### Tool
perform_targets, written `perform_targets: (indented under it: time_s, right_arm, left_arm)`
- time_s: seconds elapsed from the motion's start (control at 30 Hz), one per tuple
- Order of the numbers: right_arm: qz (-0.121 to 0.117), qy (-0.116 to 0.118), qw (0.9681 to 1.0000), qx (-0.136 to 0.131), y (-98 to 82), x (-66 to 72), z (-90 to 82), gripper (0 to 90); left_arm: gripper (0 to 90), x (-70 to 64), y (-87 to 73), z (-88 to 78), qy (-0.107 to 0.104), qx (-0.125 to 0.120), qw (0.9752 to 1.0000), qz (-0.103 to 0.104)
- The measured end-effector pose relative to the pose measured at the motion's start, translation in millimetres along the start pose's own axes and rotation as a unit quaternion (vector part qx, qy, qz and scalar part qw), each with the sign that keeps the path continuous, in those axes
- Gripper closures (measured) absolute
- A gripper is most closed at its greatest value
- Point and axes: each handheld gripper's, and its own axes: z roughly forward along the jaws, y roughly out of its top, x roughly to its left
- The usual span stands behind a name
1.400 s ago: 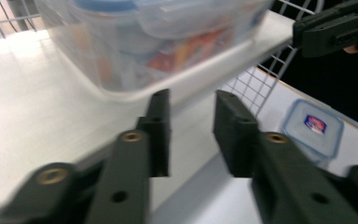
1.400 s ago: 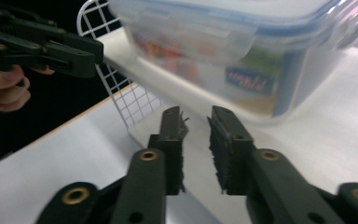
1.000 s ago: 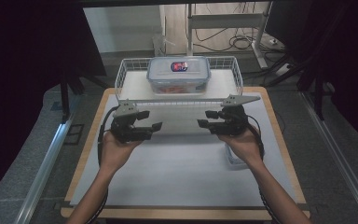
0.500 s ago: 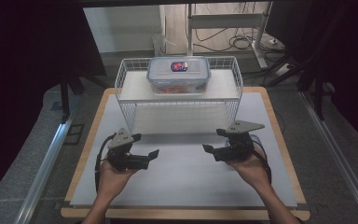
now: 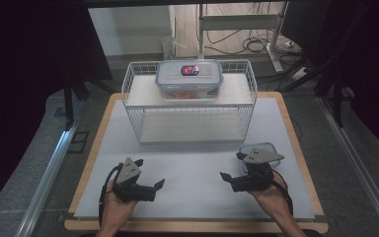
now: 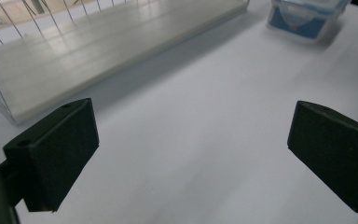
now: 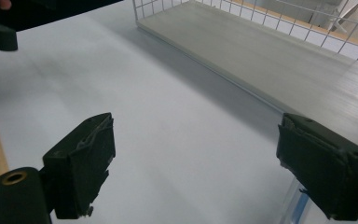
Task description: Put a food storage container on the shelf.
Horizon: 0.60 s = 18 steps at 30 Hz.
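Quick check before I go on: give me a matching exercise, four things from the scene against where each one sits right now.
Things:
1. large clear plastic lidded container with a red and blue label
2. small clear lidded container
3. left gripper
4. white wire two-level rack

Places:
A. near the table's front edge, left side
B. far middle of the white table mat
C. on the rack's top shelf
D. on the mat, just beyond the right gripper

Pairs: 1-C, 2-D, 3-A, 4-B

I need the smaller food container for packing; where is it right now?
The small container sits on the white mat at the right of the high view, just beyond the right gripper and right of the wire rack.
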Motion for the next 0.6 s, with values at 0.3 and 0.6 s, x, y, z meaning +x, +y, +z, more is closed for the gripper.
perform_targets:
  time_s: [0.3, 0.6]
  right_arm:
    - [0.006, -0.013, 0.9998, 0.015, -27.5, 5.7, -2.1, 9.7]
    - [0.013, -0.012, 0.9991, 0.038, -30.7, 5.3, 3.8, 7.9]
  left_arm:
    - [0.0, -8.3, -18.3, -0.1, 0.008, 0.033, 0.9994, 0.009]
    - [0.0, -6.1, -20.6, 0.4, 0.016, 0.030, 0.9994, 0.011]
